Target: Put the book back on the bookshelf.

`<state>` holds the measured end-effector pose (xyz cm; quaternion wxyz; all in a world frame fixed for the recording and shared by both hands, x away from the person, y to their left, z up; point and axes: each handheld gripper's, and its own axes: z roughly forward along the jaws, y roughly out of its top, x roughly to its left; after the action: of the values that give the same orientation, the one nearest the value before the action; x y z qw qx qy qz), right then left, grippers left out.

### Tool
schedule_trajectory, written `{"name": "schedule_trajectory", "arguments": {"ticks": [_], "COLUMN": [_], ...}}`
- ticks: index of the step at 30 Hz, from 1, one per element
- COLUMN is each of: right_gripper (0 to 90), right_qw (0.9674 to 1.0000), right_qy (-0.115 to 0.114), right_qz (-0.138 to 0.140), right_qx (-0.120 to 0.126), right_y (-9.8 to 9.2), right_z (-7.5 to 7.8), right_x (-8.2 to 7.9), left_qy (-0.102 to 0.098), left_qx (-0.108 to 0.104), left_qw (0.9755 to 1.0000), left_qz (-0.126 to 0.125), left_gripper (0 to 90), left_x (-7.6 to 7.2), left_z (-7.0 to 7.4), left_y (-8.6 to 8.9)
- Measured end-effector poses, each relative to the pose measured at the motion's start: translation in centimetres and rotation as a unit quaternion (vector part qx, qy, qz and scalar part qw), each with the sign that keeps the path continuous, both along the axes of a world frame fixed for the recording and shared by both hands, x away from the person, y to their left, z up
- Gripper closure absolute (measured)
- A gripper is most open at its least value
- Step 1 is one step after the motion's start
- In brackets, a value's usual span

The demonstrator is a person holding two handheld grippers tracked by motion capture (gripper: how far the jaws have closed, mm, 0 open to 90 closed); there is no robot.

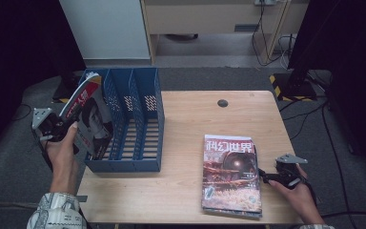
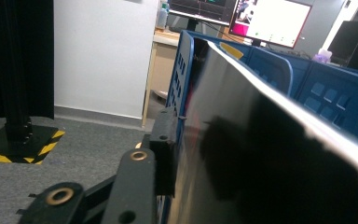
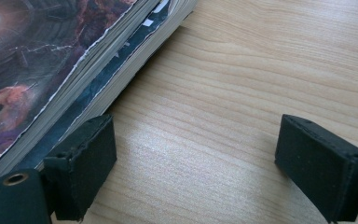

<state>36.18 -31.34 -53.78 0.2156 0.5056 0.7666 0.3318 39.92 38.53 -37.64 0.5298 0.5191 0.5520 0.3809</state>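
Note:
A red, white and black magazine (image 1: 88, 114) stands tilted in the leftmost slot of the blue file holder (image 1: 138, 124), leaning out to the left. My left gripper (image 1: 59, 126) is at its lower left edge. In the left gripper view one pad (image 2: 163, 149) sits right beside the glossy cover (image 2: 261, 163), and the other jaw is hidden behind it. My right gripper (image 1: 267, 175) rests open on the table beside a stack of magazines (image 1: 229, 171). In the right gripper view its jaws (image 3: 196, 163) stand wide over bare wood, the left pad next to the stack's edge (image 3: 51, 60).
The wooden table (image 1: 186, 124) has a round cable hole (image 1: 222, 103) at the back. A black stand with a yellow-striped base (image 1: 290, 86) is on the floor behind the table's right corner. A white cabinet (image 1: 105, 28) stands behind the holder.

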Motion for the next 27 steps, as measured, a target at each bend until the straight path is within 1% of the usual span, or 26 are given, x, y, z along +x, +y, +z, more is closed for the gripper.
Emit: {"name": "schedule_trajectory", "arguments": {"ticks": [1,3,6,8,10,12,13,15,17,19,21,23,25,26,27], "right_gripper": [12.7,12.7,12.7,12.7,12.7,12.7,12.7,12.7,12.7,12.7,12.7,12.7,12.7,12.7,12.7], "right_qw": [1.0000,1.0000,1.0000,1.0000,1.0000,1.0000,1.0000,1.0000,1.0000,1.0000,1.0000,1.0000,1.0000,1.0000,1.0000], "right_qy": [0.001,0.000,0.000,0.001,0.001,0.001,0.000,0.000,0.001,0.001,0.001,0.001,0.001,0.000,0.001], "right_qz": [0.000,0.000,-0.001,0.001,-0.001,0.000,0.000,0.000,0.000,-0.001,-0.001,-0.001,-0.001,-0.001,-0.001], "right_qx": [0.000,0.000,0.000,0.000,0.000,0.000,0.000,0.000,0.000,0.000,0.000,0.000,0.000,0.000,0.000], "right_y": [0.0,0.0,0.0,0.0,0.0,0.0,0.0,0.0,0.0,0.0,0.0,0.0,0.0,0.0,0.0], "right_z": [0.0,0.0,0.0,0.0,0.0,0.0,0.0,0.0,0.0,0.0,0.0,0.0,0.0,0.0,0.0], "right_x": [0.0,0.0,0.0,0.0,0.0,0.0,0.0,0.0,0.0,0.0,0.0,0.0,0.0,0.0,0.0], "left_qy": [0.002,0.003,0.009,0.011,0.015,0.019,0.020,0.024,0.024,0.024,0.024,0.031,0.032,0.033,0.034], "left_qx": [0.003,0.003,-0.002,0.006,0.012,0.024,0.030,0.033,0.031,0.024,0.022,0.024,0.021,0.022,0.028], "left_qw": [1.0000,1.0000,1.0000,0.9999,0.9998,0.9995,0.9993,0.9991,0.9992,0.9994,0.9994,0.9992,0.9992,0.9991,0.9989], "left_qz": [0.000,-0.001,0.000,0.004,-0.002,-0.006,-0.007,-0.009,-0.007,-0.007,-0.007,-0.009,-0.011,-0.014,-0.014], "left_gripper": [62.5,59.6,55.2,50.8,46.5,43.0,41.2,36.4,32.9,29.5,27.7,25.5,25.0,24.6,24.2], "left_x": [0.0,0.0,-0.2,-0.4,-0.6,-0.9,-1.1,-1.6,-2.1,-2.7,-2.9,-3.7,-4.4,-4.7,-5.1], "left_z": [-0.1,-0.1,-0.3,-0.3,-0.4,-0.5,-0.5,-0.8,-1.1,-1.4,-1.6,-2.0,-2.4,-2.6,-2.7], "left_y": [0.0,0.0,0.1,0.1,0.0,-0.2,-0.3,-0.5,-0.6,-0.7,-0.7,-1.0,-1.3,-1.4,-1.5]}}
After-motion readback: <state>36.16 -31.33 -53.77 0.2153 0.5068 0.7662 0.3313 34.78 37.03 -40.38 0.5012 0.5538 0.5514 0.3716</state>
